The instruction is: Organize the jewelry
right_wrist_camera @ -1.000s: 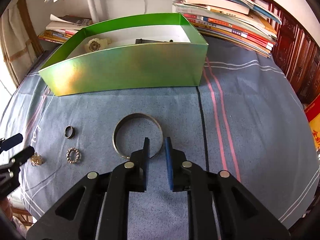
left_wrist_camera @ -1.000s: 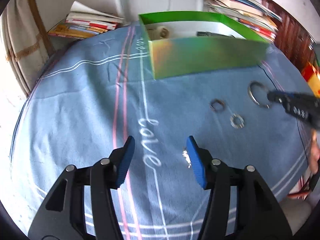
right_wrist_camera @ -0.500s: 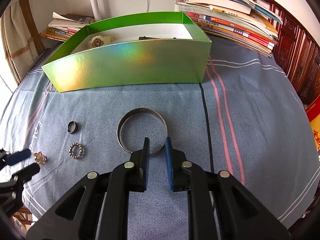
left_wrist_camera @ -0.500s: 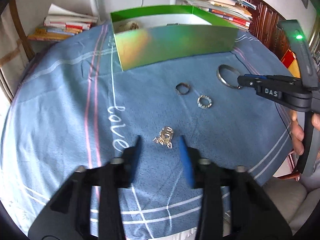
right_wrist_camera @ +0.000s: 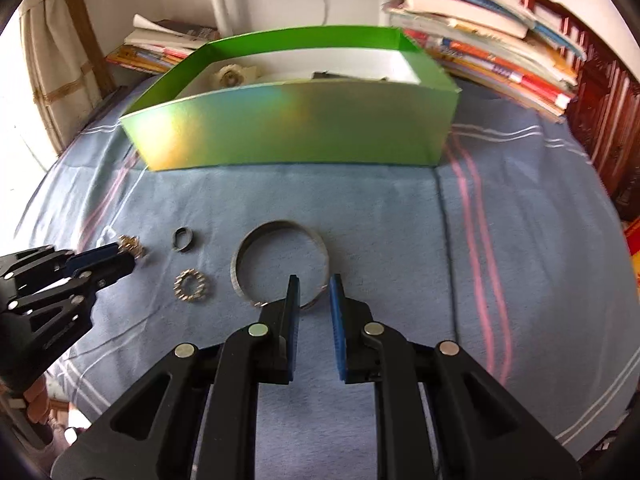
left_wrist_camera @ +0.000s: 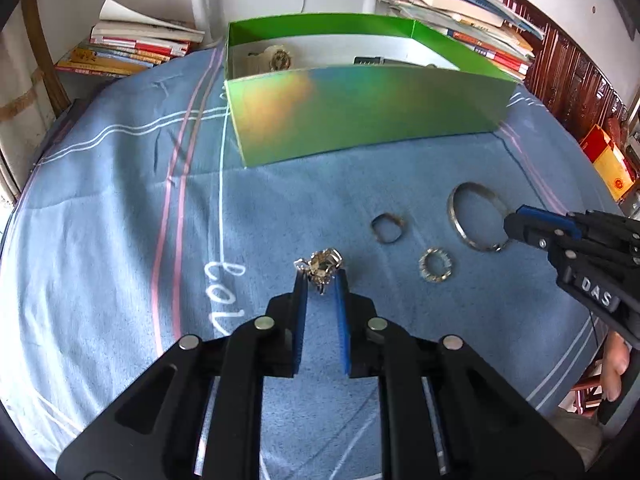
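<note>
Blue cloth (left_wrist_camera: 100, 208) with pink and white lines covers the table, and a shiny green box (left_wrist_camera: 360, 120) stands on it. Stacks of books (right_wrist_camera: 500, 52) sit behind the box, by the white wall.

The left gripper (left_wrist_camera: 321, 280) has its fingers pinched on a small gold brooch (left_wrist_camera: 322, 264), in front of the box. The right gripper (right_wrist_camera: 313, 292) has its fingers a little apart, with the near edge of the big silver bangle (right_wrist_camera: 280, 264) between their tips. I cannot tell if they touch it. A dark ring (left_wrist_camera: 387, 228) and a sparkly ring (left_wrist_camera: 435, 266) lie on the cloth in front of the box, between the brooch and the bangle.

Only the left view shows the brooch close up. A watch (left_wrist_camera: 278, 58) lies inside the box, seen best in that view too. The right view shows the whole bangle.

Half a second ago the left fingers were wide apart around the brooch. Now they have closed on it. The right gripper has stayed at the bangle.
</note>
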Demonstrator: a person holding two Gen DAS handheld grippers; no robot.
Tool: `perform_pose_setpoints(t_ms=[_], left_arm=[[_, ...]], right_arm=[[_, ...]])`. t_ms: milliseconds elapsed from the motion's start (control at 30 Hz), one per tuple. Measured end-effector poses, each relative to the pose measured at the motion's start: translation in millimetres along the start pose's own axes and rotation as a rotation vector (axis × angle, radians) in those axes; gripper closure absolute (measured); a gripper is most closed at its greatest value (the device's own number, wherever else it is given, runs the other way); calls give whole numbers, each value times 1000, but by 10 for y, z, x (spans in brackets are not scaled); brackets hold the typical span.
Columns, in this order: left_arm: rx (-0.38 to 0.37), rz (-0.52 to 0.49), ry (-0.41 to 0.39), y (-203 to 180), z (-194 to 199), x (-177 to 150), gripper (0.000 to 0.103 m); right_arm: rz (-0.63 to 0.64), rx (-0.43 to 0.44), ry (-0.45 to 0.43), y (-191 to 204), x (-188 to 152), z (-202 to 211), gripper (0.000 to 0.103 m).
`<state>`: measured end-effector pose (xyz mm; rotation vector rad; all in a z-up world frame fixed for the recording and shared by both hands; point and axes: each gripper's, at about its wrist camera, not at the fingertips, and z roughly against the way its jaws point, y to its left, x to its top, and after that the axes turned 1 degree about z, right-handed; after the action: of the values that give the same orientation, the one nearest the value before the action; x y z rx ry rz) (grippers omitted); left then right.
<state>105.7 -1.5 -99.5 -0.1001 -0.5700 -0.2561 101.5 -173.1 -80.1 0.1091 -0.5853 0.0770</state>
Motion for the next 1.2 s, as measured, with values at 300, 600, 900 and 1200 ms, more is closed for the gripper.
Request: perform_pose_setpoints(t_ms=[300, 600, 900, 1200], left_arm=[[9, 24, -16, 45, 0, 50, 73], [17, 35, -16, 65, -22, 47, 66], [15, 33, -8, 42, -74, 53, 63], [23, 33, -14, 34, -104, 70, 69]], right_arm=[[-4, 26, 39, 52, 43, -141, 87], [46, 41, 11, 216, 65, -24, 83], [62, -30, 3, 259, 178, -300, 67], [32, -57, 4, 170, 116, -260, 94]])
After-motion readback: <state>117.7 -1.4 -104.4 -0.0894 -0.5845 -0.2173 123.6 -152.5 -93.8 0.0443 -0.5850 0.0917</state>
